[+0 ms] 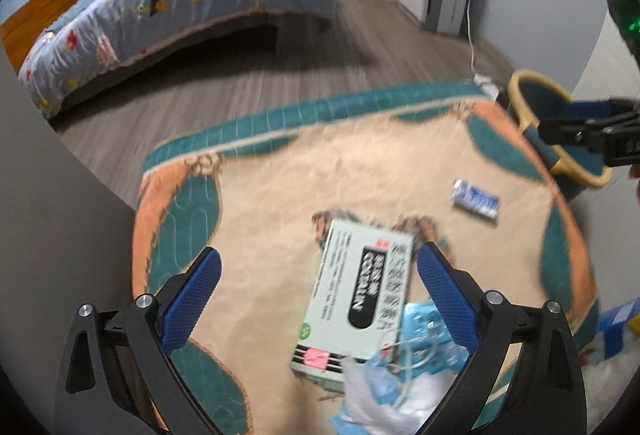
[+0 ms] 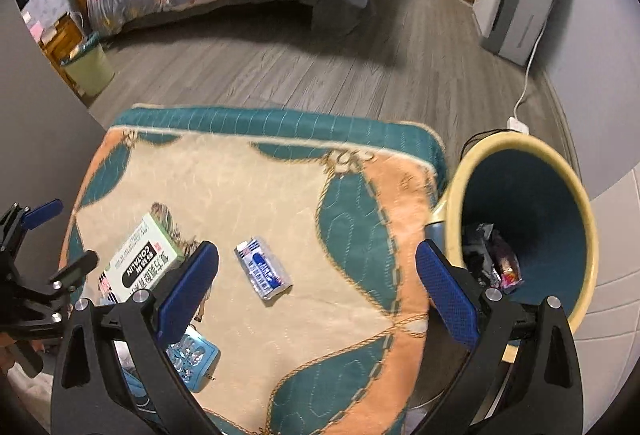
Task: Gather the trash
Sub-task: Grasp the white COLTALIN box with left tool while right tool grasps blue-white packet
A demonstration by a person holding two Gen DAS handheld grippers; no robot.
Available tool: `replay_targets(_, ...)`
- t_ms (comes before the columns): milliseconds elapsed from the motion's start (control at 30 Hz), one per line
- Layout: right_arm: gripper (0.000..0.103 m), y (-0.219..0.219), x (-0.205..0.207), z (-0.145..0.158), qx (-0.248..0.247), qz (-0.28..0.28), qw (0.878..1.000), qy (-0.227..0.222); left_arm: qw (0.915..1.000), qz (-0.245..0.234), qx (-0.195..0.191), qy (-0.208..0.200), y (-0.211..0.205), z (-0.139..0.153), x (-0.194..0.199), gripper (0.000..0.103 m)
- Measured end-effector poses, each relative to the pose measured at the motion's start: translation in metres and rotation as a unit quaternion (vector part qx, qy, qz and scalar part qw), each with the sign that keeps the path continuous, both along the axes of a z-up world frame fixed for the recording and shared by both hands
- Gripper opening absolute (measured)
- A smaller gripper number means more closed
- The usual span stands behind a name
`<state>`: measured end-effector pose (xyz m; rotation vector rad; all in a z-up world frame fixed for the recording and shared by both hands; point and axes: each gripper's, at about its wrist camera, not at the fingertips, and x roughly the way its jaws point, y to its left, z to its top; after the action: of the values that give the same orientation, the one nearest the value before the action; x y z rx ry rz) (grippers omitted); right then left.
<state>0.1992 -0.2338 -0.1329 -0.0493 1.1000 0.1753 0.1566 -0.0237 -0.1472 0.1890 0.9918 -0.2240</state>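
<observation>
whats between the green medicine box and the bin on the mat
A small blue-and-white wrapper lies between the green box and the bin, clearest in the right wrist view.

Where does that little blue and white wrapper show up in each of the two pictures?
Left wrist view: blue and white wrapper lies right of centre, beyond the green box.
Right wrist view: wrapper lies at centre, between the open fingers.
Shared landmark: yellow-rimmed bin at the mat's right edge.

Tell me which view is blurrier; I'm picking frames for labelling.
Left wrist: motion-smeared, the white medicine box print and rug pattern soft. Right wrist: sharper, the blue-and-white wrapper and bin rim crisp. Both show fisheye bending and dark corners.
</observation>
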Motion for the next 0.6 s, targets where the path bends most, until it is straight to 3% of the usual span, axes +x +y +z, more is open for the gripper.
replay_targets(200,0.097,0.009,0.006,-0.026,-0.021,-0.001,0.999,0.03,0.999,-0.022,-0.012,0.037,-0.004,-0.026,0.006,0.097)
replay_targets(433,0.097,0.028,0.011,-0.054,-0.052,0.019,0.997,0.054,0.9951,-0.059,0.002,0.079,-0.018,-0.052,0.009,0.097)
replay_targets(600,0.097,0.04,0.012,-0.069,-0.064,0.039,0.995,0.07,0.9937,-0.053,0.025,0.095,-0.017,-0.065,0.01,0.097)
